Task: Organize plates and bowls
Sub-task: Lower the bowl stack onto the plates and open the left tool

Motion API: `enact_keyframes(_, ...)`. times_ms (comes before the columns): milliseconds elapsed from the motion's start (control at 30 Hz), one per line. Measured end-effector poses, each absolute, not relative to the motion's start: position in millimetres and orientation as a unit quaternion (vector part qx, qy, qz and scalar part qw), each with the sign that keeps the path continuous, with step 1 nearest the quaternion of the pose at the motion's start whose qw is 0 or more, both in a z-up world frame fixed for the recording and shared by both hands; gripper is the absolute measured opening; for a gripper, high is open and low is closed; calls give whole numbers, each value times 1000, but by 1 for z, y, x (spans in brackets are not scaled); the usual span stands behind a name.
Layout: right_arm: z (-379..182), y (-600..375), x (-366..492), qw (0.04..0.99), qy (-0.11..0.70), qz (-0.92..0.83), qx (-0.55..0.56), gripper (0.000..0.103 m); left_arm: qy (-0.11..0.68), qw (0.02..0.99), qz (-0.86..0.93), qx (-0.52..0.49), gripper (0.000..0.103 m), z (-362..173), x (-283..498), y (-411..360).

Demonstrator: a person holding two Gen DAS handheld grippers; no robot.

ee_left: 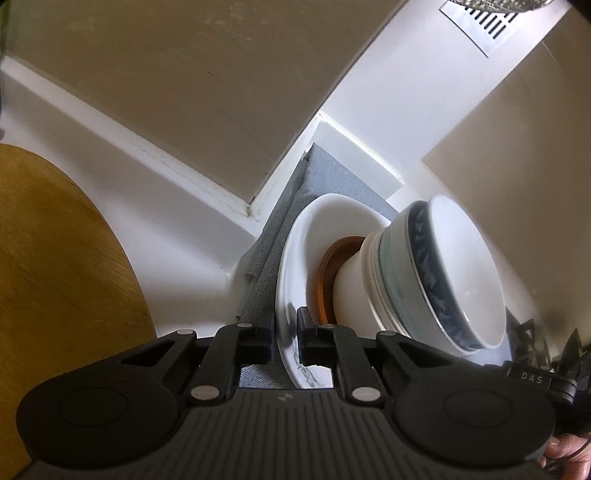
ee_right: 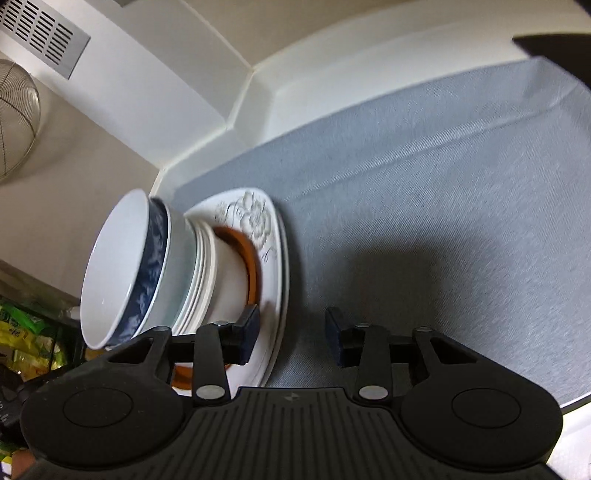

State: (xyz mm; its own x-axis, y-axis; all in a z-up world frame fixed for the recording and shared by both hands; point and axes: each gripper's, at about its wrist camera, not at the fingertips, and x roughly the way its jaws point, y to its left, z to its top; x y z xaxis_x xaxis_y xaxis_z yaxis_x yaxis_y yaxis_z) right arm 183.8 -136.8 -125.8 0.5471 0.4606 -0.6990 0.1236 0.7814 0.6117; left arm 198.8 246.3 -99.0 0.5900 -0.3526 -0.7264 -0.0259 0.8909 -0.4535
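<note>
A stack of bowls [ee_left: 443,273] sits on a brown saucer [ee_left: 327,280] on white flower-patterned plates [ee_left: 291,280], all on a grey mat [ee_left: 325,173]. The top bowl is white inside with a blue patterned band. My left gripper [ee_left: 286,339] is shut on the near rim of the white plates. In the right wrist view the bowl stack [ee_right: 147,273], the saucer [ee_right: 251,258] and the plates [ee_right: 269,236] show at left. My right gripper [ee_right: 293,332] is open, its left finger over the plate rim, its right finger over the mat [ee_right: 443,206].
A round wooden board [ee_left: 59,266] lies at the left. White ledges and a beige wall [ee_left: 207,74] surround the mat. A metal vent [ee_right: 40,29] and a wire strainer [ee_right: 14,122] are on the wall. Packaged items [ee_right: 26,332] lie at the far left.
</note>
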Motion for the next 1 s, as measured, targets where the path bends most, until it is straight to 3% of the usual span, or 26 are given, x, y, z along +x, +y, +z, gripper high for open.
enact_keyframes(133,-128,-130,185,818,464,127,315,13,440,871,-94,-195,12,-100,208,230)
enact_keyframes(500,-121,-145,174,827,457,119,305,13,445,873,-100,-174,12,-102,204,195)
enact_keyframes(1000,-120,-253,131,837,446,52,312,13,451,865,-165,-141,13,-113,195,66)
